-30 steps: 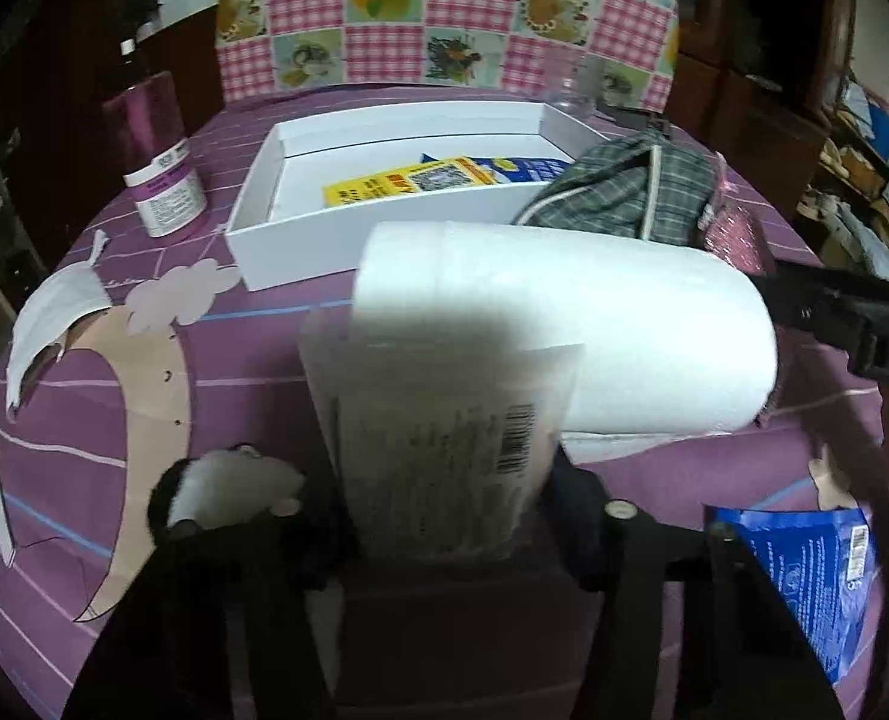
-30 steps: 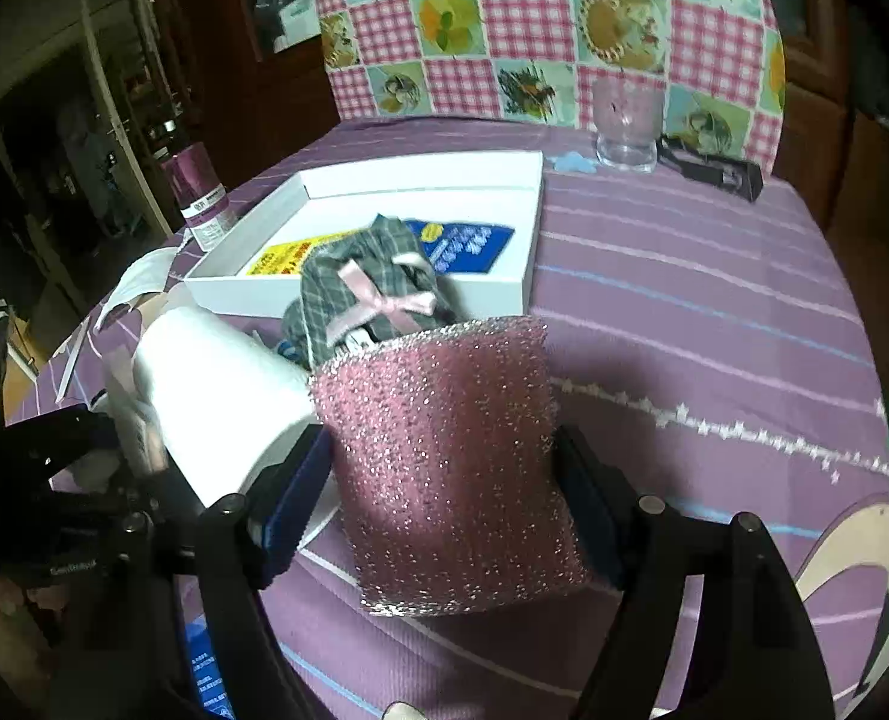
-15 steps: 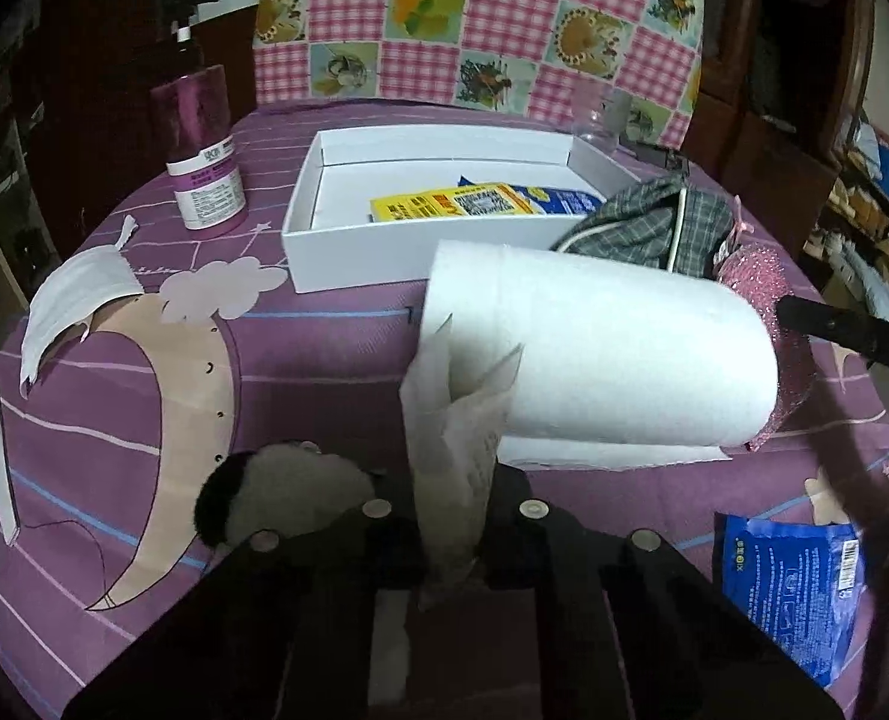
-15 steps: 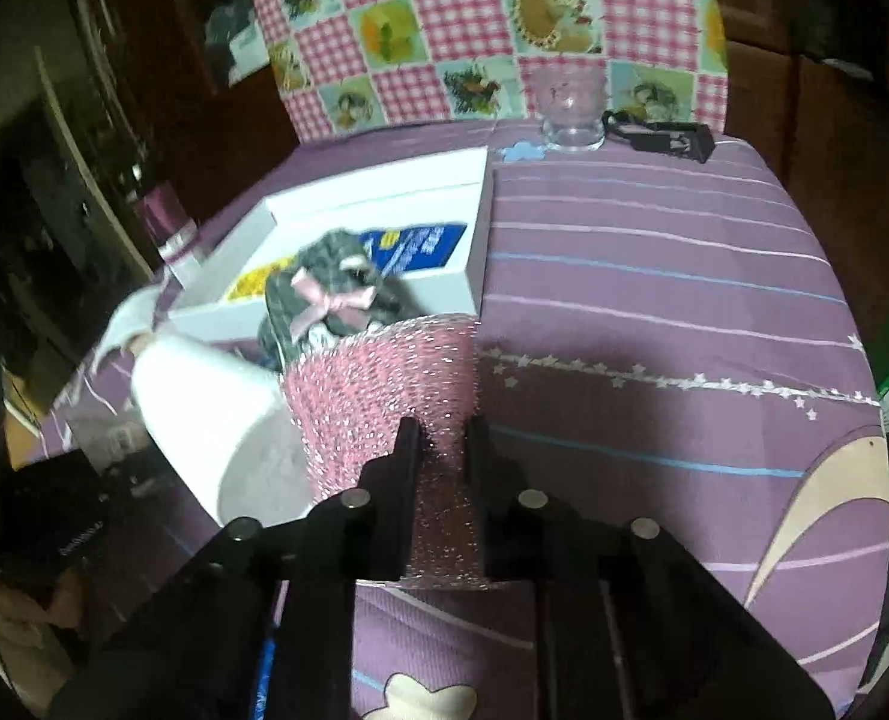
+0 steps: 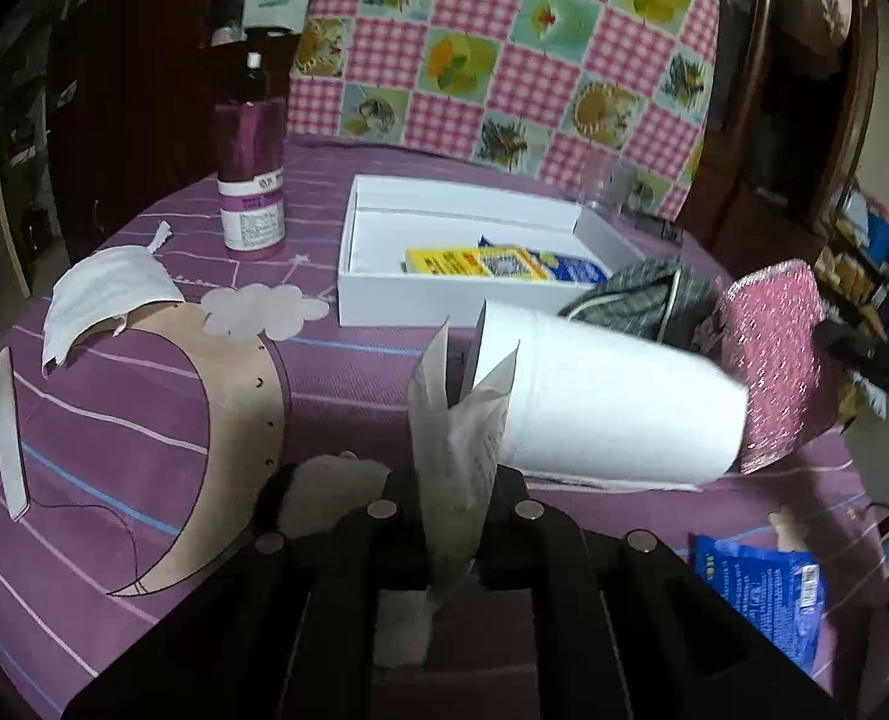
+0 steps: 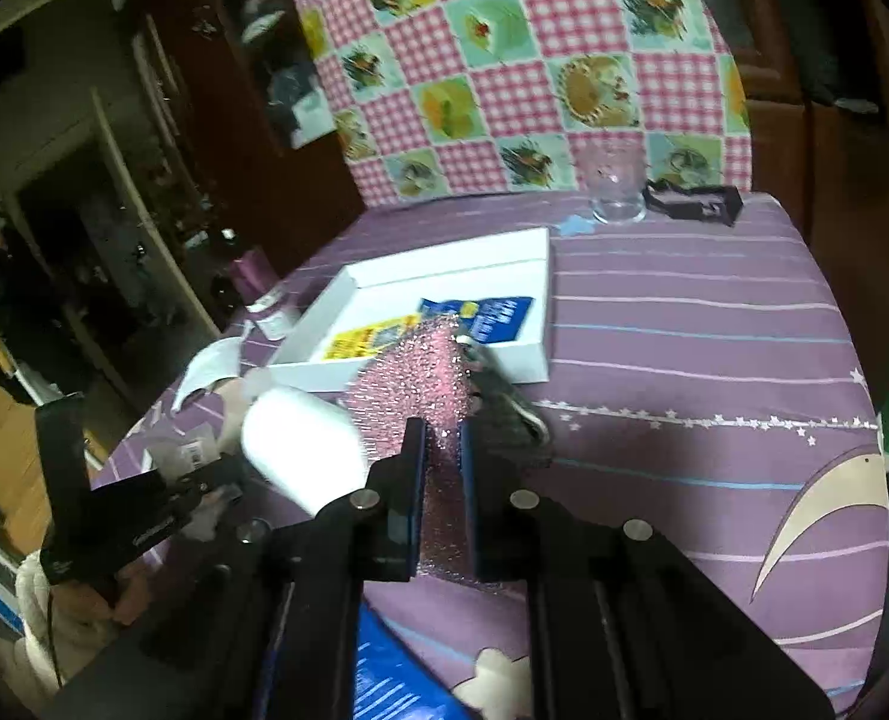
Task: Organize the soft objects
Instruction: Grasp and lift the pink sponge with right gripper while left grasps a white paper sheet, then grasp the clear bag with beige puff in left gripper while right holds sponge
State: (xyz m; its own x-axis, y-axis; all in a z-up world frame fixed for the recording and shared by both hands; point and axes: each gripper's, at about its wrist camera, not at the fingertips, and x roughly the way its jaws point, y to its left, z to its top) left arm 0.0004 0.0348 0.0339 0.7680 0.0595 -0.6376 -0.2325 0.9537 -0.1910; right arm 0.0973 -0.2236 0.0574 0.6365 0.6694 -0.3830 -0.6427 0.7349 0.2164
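My left gripper (image 5: 457,483) is shut on a crumpled clear plastic packet (image 5: 459,420) with printed text, held above the purple tablecloth. A white paper roll (image 5: 612,396) lies just beyond it. My right gripper (image 6: 443,438) is shut on a pink glitter pouch (image 6: 420,378), lifted off the table; the pouch also shows in the left wrist view (image 5: 774,354). A grey plaid pouch (image 5: 648,300) lies behind the roll. A white tray (image 5: 378,294) holds yellow and blue packets (image 5: 504,261).
A purple bottle (image 5: 249,174) stands left of the tray. A white face mask (image 5: 105,294) and a black-and-white plush (image 5: 318,492) lie at left. A blue packet (image 5: 762,594) lies at right. A glass (image 6: 615,186) and a black object (image 6: 693,204) stand at the far edge.
Both grippers closed: the left on the plastic packet, the right on the pink glitter pouch. Both have since lifted their loads, and the right has swung the pouch towards the tray.
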